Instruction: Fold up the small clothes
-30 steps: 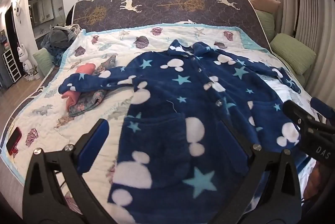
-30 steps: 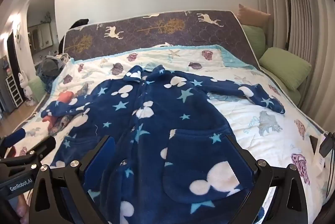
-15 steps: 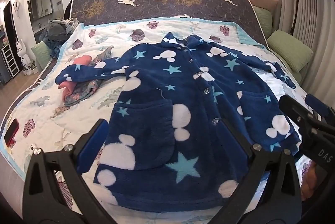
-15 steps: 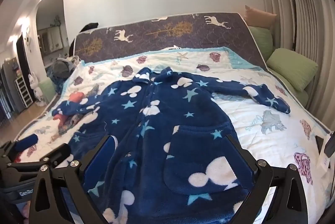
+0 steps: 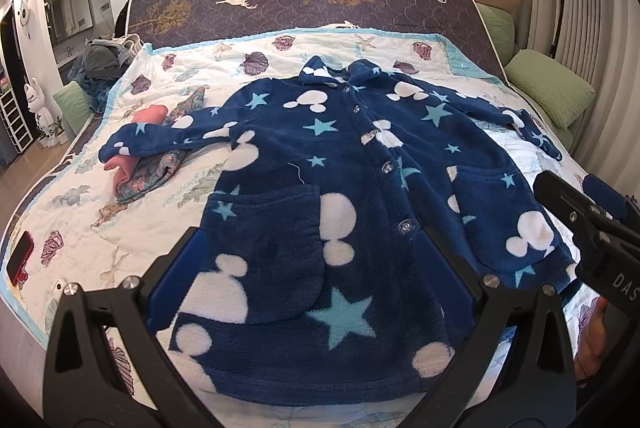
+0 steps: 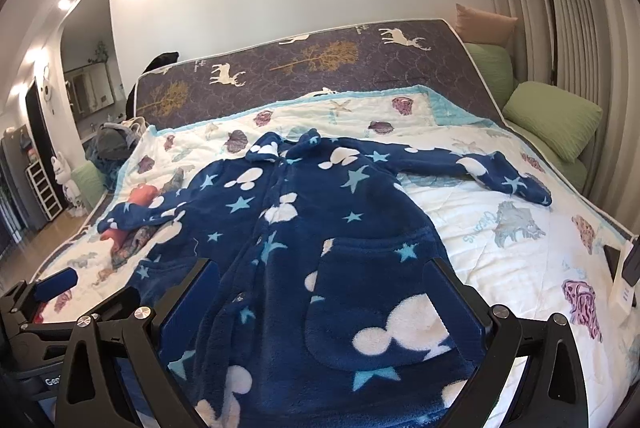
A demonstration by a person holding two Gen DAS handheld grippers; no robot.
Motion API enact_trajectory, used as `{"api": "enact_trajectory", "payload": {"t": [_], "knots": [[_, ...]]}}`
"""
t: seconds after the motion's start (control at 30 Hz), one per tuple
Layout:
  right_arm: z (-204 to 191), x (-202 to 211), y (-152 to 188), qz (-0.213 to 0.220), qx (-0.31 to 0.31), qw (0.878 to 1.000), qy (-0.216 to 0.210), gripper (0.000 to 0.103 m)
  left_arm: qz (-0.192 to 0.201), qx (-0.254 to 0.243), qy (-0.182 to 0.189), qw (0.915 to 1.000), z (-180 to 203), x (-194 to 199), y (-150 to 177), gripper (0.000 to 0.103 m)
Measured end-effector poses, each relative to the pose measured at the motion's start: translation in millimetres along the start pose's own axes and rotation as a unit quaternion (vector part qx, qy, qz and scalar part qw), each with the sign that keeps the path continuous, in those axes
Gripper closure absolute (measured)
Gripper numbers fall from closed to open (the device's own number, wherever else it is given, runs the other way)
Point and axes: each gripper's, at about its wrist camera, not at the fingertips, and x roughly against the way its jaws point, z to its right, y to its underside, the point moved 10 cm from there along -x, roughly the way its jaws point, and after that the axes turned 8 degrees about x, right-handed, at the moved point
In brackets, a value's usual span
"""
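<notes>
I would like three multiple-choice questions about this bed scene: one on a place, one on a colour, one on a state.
1. Where does the red phone lie?
A. on the robe
B. near the bed's left edge
C. on a pillow

2. What colour are the robe's stars?
A. light blue
B. yellow
C. red

3. How is the left gripper?
A. shut on the hem
B. shut on a sleeve
C. open

Key: B, it lies on the quilt by the edge; A, pale blue on navy; C, its fingers stand wide apart.
</notes>
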Motion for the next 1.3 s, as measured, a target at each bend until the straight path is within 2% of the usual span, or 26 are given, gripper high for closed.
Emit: {"api": "enact_trajectory", "payload": {"t": [0.33,0.6,0.77,1.3], "knots": [[-9.4,-4.6,5.6,-0.010,0.009,1.000,-0.002,0.000,-0.018,0.000,0.004,0.9998,-1.8,-7.9,8.1,0.000],[-12.2,-6.7,7.7,-0.016,0.014,1.000,-0.006,0.000,-0.024,0.000,0.003,0.9997,-2.6,-10.8,10.1,0.001],[-16.7,-9.8,12.0,-0.026,0.012,0.999,-0.023,0.000,-0.025,0.001,0.003,0.9997,-2.8,-11.6,11.3,0.000],[-27.9,-14.0,16.1,-0.033,0.028,0.999,-0.030,0.000,-0.034,0.012,0.008,0.9993,-9.5,-18.7,13.5,0.001]]}}
